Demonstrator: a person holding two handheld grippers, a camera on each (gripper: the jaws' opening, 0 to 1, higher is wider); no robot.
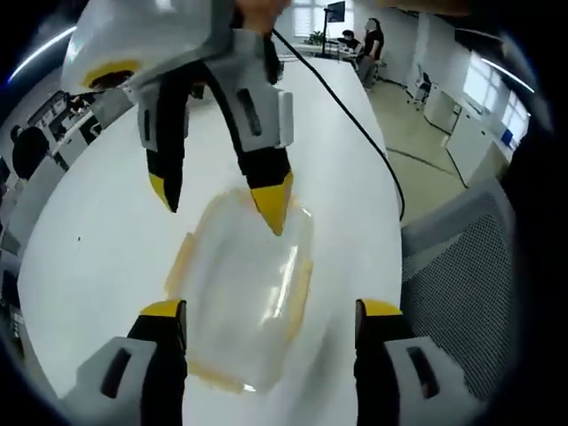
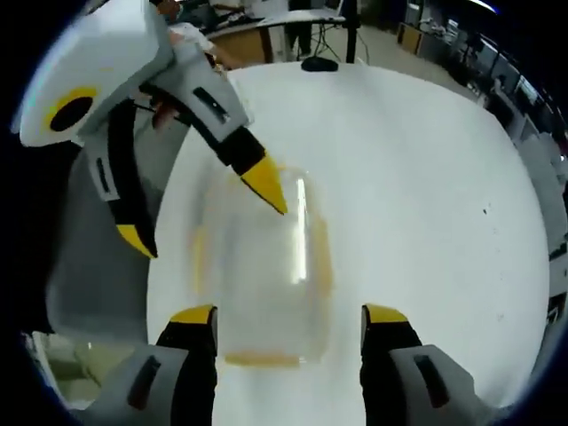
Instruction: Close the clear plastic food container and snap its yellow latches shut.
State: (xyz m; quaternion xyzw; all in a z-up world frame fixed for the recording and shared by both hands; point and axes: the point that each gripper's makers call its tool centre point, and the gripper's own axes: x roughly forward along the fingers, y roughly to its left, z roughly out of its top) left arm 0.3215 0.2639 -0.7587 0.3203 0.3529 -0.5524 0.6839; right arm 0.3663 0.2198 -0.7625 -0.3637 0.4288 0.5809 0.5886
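A white table carries the clear container, yellow latches along its edges, blurred. It lies just ahead of the left gripper, jaws spread wide and empty. From the far side the right gripper hovers over it, also spread, one yellow tip above the lid.

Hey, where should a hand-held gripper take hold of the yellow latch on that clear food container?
Probably the yellow latch on the clear container's near short end: come from the right hand-held gripper side, jaws open astride it. It runs flat along the rim.
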